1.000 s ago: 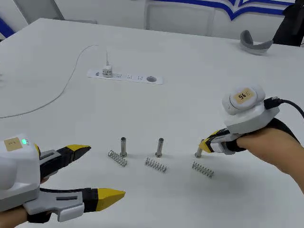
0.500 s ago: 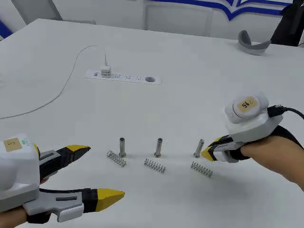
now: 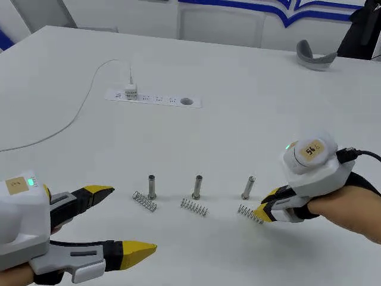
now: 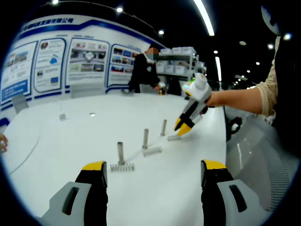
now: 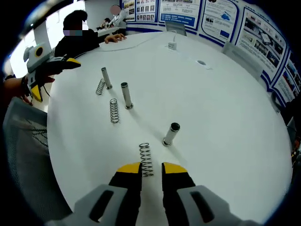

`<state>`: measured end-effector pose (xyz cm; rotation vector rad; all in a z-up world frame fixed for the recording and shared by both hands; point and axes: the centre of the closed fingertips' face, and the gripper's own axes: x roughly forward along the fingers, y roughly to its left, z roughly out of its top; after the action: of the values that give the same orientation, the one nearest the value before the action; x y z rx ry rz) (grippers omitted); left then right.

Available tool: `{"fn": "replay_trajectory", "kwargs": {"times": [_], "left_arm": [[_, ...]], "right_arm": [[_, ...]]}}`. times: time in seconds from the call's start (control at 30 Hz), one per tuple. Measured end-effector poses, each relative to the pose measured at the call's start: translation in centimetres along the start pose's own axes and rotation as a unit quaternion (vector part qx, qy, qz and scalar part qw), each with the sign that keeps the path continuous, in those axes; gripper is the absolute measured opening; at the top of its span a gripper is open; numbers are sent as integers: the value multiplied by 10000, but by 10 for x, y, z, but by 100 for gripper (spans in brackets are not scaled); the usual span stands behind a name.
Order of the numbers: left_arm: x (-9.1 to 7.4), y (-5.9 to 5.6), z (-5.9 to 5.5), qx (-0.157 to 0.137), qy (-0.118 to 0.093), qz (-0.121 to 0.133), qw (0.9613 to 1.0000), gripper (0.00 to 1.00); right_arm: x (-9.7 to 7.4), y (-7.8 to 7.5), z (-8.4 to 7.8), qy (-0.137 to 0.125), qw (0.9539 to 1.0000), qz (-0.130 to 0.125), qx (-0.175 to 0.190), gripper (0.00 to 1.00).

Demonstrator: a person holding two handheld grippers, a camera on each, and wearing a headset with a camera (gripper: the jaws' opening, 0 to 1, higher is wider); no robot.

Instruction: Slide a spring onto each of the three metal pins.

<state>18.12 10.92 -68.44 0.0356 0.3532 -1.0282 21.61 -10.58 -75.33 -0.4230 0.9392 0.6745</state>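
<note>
Three metal pins stand in a row on the white worktop (image 3: pixel 250 119): the left pin (image 3: pixel 152 186), the middle pin (image 3: pixel 197 186) and the right pin (image 3: pixel 249 186). All three are bare.

A spring lies flat on the worktop close to the foot of each. The left spring (image 3: pixel 144 201) is at 7 o'clock of its pin, and the middle spring (image 3: pixel 194 207) and the right spring (image 3: pixel 250 214) are each at 6 o'clock.

The right tool (image 3: pixel 262 213) is low at the worktop, at 4 o'clock of the right pin, with its tips at that spring's right end. In the right gripper view its jaws stand a little apart, with the spring's near end between the tips.

The left tool (image 3: pixel 125 219) hovers at 8 o'clock of the left pin, well apart from it. Its jaws are spread wide and hold nothing.

A white power strip (image 3: pixel 155 98) lies far off at 12 o'clock of the left pin.
</note>
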Motion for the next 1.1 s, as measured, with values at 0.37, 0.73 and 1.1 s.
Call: {"fn": "replay_trajectory", "kwargs": {"times": [0.37, 0.73, 1.1], "left_arm": [[0, -1, -2, -15, 23, -15, 10000, 83], [0, -1, -4, -41, 28, -10, 10000, 82], [5, -8, -6, 29, 92, -130, 9999, 82]], "right_arm": [[8, 6, -14, 269, 9987, 147, -411, 18], [12, 5, -16, 342, 9980, 235, -478, 16], [12, 8, -17, 290, 9984, 341, -343, 12]]}}
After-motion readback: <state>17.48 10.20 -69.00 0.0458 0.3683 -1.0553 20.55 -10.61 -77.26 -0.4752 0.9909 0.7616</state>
